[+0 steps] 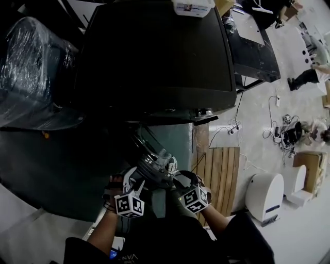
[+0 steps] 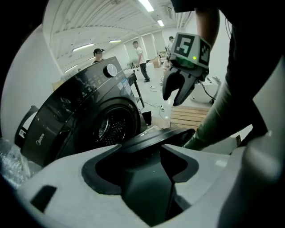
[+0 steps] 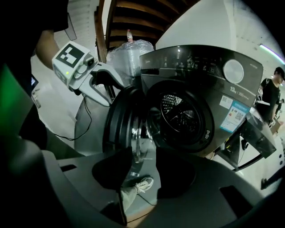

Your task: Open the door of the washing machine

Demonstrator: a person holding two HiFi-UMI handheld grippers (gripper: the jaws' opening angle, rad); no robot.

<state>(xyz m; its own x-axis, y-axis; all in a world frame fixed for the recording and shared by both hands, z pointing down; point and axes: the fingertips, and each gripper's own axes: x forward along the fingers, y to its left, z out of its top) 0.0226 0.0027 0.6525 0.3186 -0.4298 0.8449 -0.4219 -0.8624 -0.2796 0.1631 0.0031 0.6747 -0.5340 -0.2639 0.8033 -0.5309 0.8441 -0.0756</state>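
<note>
Near me, low in the head view, the door stands swung out from the washing machine toward my two hands. My left gripper is released, jaws wide apart, with the door's dark rim just beyond them and no pad pressing on it. My right gripper is released too, and only floor and a shoe show through its gap. The drum lies exposed, its perforated metal wall in sight. A clear box sits on the machine's far edge.

The door stands swung out before the washing machine (pallet at right).
</note>
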